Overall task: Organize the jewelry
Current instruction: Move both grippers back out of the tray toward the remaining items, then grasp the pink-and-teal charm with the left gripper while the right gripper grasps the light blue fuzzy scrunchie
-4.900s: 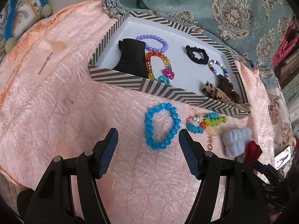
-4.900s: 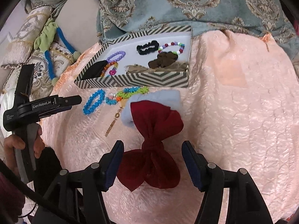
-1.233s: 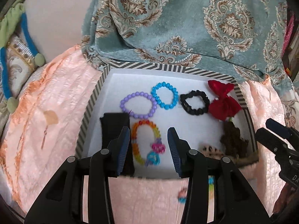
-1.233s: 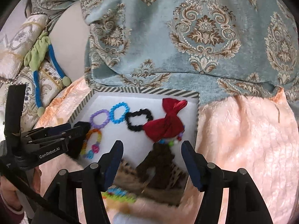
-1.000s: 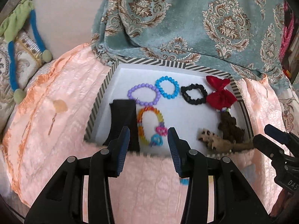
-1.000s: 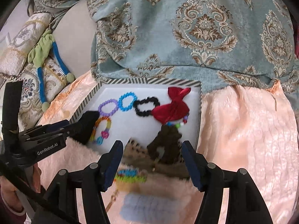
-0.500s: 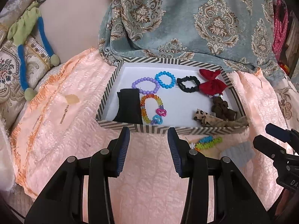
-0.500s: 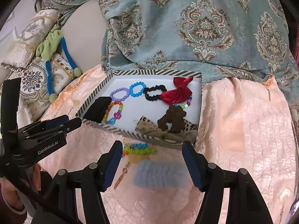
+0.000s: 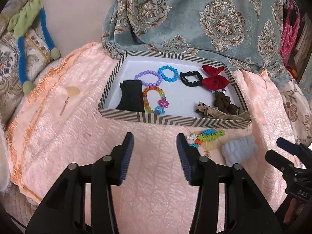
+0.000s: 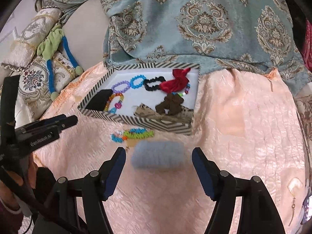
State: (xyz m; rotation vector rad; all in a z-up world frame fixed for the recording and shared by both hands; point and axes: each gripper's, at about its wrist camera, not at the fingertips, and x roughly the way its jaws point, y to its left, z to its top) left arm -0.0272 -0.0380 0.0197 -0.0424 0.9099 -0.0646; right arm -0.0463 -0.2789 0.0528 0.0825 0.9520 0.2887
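A striped box on the pink quilt holds a blue bead bracelet, a purple one, a rainbow one, a black scrunchie, a red bow and brown pieces. In front of the box lie a green and blue bead piece and a pale blue fluffy scrunchie. My left gripper hangs over bare quilt, jaws opening, nothing between them. My right gripper has its jaws opening, with the fluffy scrunchie lying between them, untouched.
A teal patterned blanket rises behind the box. Embroidered cushions with a green and blue cord lie at the left. A gold earring rests on the quilt left of the box. A hand holds the left gripper's handle.
Both grippers have drawn back from the box toward the near quilt and their jaws have widened. The blue bracelet and red bow now lie in the box.
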